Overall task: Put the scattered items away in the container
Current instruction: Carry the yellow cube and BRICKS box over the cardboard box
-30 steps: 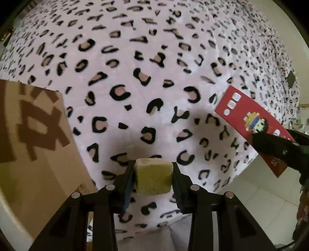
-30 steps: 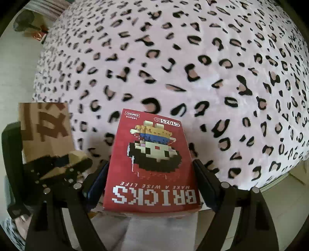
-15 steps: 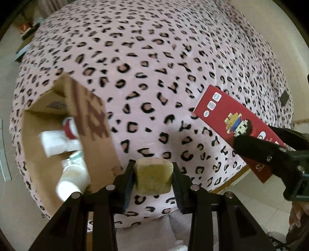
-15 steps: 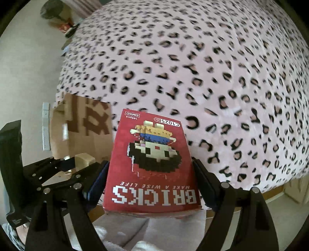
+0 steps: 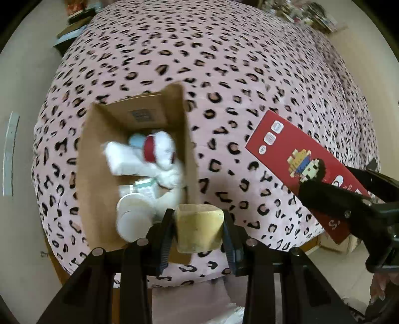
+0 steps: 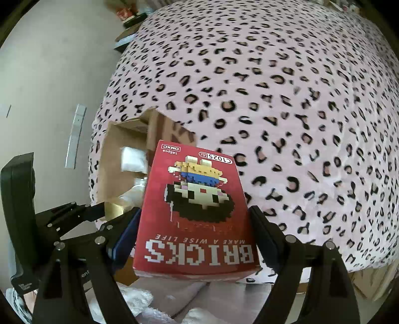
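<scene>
My left gripper (image 5: 198,230) is shut on a yellow sponge block (image 5: 198,230) and holds it high above the bed, over the near right edge of an open cardboard box (image 5: 97,159). The box holds white packets, a red-and-white item and white cups. My right gripper (image 6: 193,235) is shut on a red BRICKS box (image 6: 194,211), held up to the right of the cardboard box (image 6: 109,174). The red box also shows in the left wrist view (image 5: 299,162), and the left gripper shows at the left of the right wrist view (image 6: 82,211).
The cardboard box sits on a bed with a pink leopard-print blanket (image 5: 237,74). Pale floor (image 5: 20,99) lies to the left of the bed. Clutter stands on the floor at the bed's far end (image 6: 127,15).
Both grippers have risen and drawn back from the bed with their loads. The left gripper has swung so the open box and its contents now lie under the sponge.
</scene>
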`<state>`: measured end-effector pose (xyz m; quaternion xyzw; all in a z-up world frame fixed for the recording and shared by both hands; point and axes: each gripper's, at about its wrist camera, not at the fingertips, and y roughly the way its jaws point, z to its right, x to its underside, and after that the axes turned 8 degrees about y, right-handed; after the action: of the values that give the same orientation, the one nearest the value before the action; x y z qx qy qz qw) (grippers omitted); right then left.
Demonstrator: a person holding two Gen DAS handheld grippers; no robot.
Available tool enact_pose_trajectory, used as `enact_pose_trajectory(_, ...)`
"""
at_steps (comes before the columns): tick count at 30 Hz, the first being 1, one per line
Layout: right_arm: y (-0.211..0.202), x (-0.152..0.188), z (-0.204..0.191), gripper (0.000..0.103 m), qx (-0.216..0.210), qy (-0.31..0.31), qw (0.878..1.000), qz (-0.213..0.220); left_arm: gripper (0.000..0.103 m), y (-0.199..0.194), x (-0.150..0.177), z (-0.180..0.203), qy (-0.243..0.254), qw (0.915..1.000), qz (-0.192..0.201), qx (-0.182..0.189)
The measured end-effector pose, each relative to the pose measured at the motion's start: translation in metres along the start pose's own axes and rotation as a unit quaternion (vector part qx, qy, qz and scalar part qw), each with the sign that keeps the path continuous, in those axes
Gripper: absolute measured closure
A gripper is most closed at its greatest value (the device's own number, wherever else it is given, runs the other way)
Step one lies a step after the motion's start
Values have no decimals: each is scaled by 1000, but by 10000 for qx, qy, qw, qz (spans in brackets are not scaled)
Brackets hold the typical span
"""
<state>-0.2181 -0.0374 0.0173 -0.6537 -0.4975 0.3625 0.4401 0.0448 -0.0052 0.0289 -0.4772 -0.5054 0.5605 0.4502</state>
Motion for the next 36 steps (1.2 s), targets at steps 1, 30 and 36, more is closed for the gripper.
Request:
enact_pose_trajectory(1,2,-1,-6,18,-15,-50,10000,-22,66,-2,2,-7,-81,10000,14,-6)
enact_pose_trajectory(30,40,-22,-123,18,-139,-1043,9935,-433,66,-6,27,-96,-1004,9948,-144,-2)
enact_pose_trajectory(36,49,-24,-131,18,-115,-1074,9928,-517,66,-3,27,-100,-987,9950,-170,18)
